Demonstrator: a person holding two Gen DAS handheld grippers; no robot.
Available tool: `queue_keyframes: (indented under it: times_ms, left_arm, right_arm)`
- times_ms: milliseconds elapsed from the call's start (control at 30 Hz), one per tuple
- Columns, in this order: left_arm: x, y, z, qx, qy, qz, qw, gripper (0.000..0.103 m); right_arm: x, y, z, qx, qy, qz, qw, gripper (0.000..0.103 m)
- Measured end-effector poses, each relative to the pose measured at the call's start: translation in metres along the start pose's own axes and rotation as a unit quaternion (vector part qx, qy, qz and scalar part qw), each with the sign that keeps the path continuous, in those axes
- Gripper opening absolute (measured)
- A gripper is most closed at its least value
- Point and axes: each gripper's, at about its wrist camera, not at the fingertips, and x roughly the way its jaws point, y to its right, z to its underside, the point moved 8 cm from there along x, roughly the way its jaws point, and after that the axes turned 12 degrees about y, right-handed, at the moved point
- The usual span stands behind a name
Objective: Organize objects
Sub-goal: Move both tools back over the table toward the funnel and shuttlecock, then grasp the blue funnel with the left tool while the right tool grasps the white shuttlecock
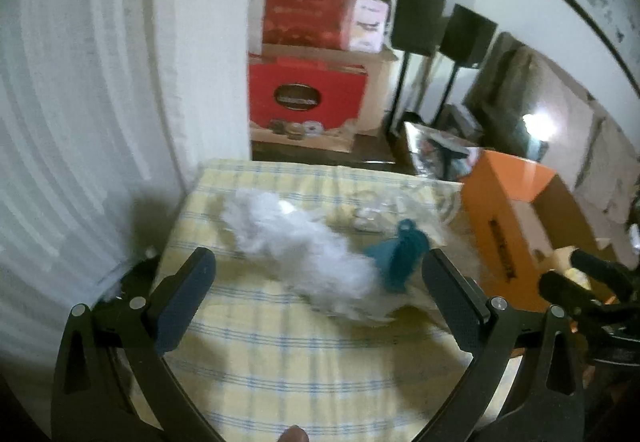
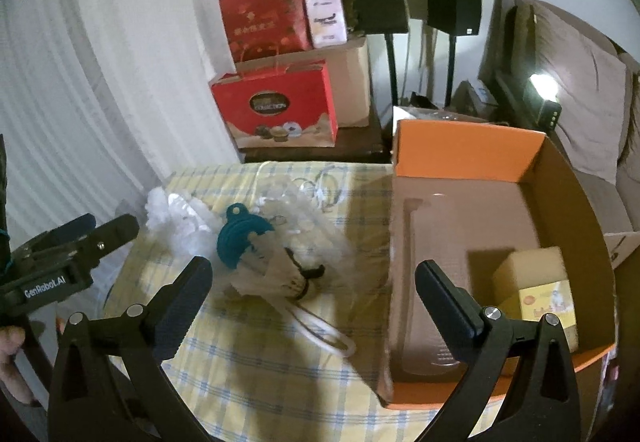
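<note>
Both claws, left claw [image 1: 319, 292] and right claw [image 2: 314, 292], gape empty; white fluff [image 1: 304, 246] lies diagonally

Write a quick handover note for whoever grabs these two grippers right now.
Left gripper open, empty, over the checked tablecloth. Right gripper open, empty, near the orange box.
Done: a small yellow carton lies in the box.
Left on the cloth: white stuffing, the teal knitted piece, and a clear plastic bag with a white cord.
</note>
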Motion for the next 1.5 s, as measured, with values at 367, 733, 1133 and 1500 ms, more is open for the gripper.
queue_keyframes:
  times_ms: [367, 733, 1133, 1500]
  left_arm:
    - [0.014, -0.027, 0.012, -0.02, -0.019, 0.007, 0.9996, 0.102]
    - [0.035, -0.008, 0.01, -0.025, -0.048, 0.051, 0.9973, 0.102]
    - [0.072, 0.032, 0.015, 0.019, -0.085, 0.081, 0.9929, 0.091]
    - [0.106, 0.058, 0.023, 0.068, -0.113, 0.075, 0.9885, 0.065]
  right_arm:
    - [0.023, -0.028, 0.02, -0.034, -0.015, -0.017, 0.999, 0.102]
    - [0.044, -0.039, 0.039, -0.041, -0.036, -0.026, 0.998, 0.1]
    - [0.074, -0.045, 0.061, -0.073, -0.047, -0.019, 0.996, 0.092]
    - [0.089, -0.041, 0.072, -0.09, -0.045, -0.001, 0.995, 0.088]
